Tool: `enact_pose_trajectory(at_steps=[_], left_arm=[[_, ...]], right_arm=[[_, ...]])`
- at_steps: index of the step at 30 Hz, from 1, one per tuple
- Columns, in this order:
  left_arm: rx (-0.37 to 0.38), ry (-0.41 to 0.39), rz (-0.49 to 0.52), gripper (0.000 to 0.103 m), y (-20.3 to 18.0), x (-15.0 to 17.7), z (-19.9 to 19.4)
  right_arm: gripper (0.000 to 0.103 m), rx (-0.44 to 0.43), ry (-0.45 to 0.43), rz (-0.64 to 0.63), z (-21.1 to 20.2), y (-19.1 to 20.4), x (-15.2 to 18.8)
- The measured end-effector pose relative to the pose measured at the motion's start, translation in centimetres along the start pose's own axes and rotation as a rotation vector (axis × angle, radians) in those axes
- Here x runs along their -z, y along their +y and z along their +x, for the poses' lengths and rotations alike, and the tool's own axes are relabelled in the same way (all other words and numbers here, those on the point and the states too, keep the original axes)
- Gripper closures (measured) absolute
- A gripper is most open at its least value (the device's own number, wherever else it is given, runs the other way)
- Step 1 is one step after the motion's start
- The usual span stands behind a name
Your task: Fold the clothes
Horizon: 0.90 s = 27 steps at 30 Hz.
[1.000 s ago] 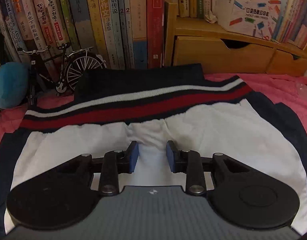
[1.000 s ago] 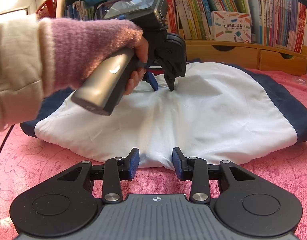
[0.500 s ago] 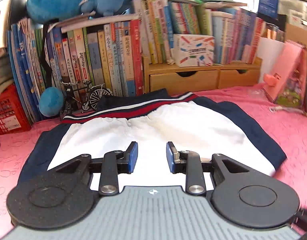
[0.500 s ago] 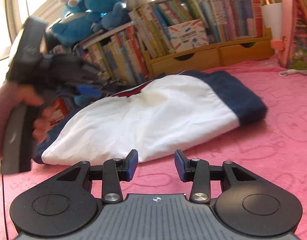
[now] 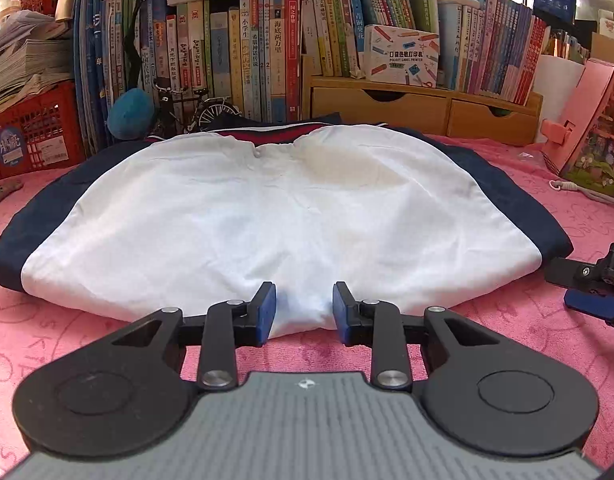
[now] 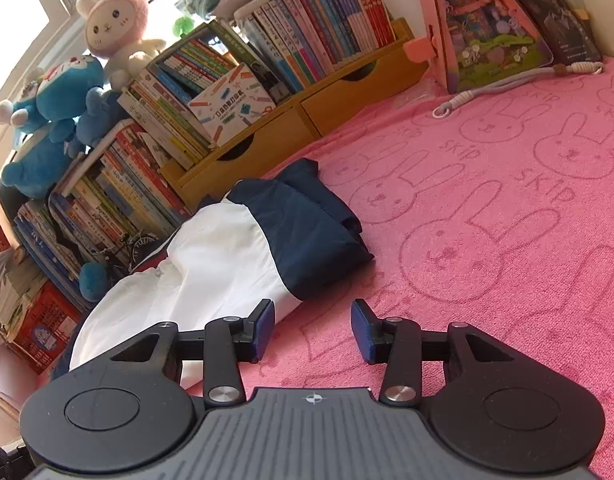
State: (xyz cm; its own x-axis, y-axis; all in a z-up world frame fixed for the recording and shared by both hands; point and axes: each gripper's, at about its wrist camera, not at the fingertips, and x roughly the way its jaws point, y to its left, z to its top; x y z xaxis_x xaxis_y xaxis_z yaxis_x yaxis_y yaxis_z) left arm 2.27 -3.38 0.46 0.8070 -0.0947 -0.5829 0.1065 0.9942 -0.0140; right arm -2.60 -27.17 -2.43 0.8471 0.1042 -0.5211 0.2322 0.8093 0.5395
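A folded garment (image 5: 267, 208), white in the middle with navy sides and a red-striped band at the far edge, lies flat on the pink rabbit-print towel (image 6: 487, 220). My left gripper (image 5: 303, 312) is open at its near edge, and a bulge of white fabric lies between the fingers without being pinched. In the right wrist view the garment (image 6: 211, 264) stretches away to the left. My right gripper (image 6: 313, 328) hovers by its navy right end with its jaws opening, and only towel shows between them. One of its fingers (image 5: 591, 305) shows at the right edge of the left wrist view.
Books and wooden drawers (image 5: 387, 100) line the back. A model bicycle (image 5: 195, 112) and a blue plush ball (image 5: 131, 114) stand behind the garment. A red crate (image 5: 31, 132) is at the left. A pink toy house (image 5: 591, 148) and a cord (image 6: 507, 84) are at the right.
My left gripper drew back from the garment's middle to its near edge. My right gripper swung to the garment's right end, rolled and widened. The hand with the left gripper left its view.
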Motion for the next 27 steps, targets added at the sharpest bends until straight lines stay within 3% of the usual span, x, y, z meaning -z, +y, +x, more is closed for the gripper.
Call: enact_pose_trajectory(at_steps=[9, 16, 20, 24, 27], left_arm=[[0.051, -0.001, -0.145, 0.071, 1.8, 0.2, 0.2], [0.018, 0.006, -0.123, 0.071, 1.1, 0.1, 0.5], [-0.015, 0.015, -0.073, 0.071, 0.2, 0.1, 0.7], [-0.025, 0.020, -0.048, 0.070, -0.3, 0.1, 0.8], [0.040, 0.008, -0.133, 0.071, 1.3, 0.2, 0.5]], right_arm=[[0.055, -0.054, 0.029, 0.091, 2.8, 0.0, -1.4], [0.055, -0.051, 0.018, 0.086, 4.6, 0.2, -2.1], [0.055, -0.030, 0.018, 0.015, 6.1, 1.4, -2.7], [0.078, 0.011, 0.045, -0.058, 7.1, 3.2, -3.8], [0.089, 0.027, 0.034, -0.155, 6.8, 5.4, -4.9]])
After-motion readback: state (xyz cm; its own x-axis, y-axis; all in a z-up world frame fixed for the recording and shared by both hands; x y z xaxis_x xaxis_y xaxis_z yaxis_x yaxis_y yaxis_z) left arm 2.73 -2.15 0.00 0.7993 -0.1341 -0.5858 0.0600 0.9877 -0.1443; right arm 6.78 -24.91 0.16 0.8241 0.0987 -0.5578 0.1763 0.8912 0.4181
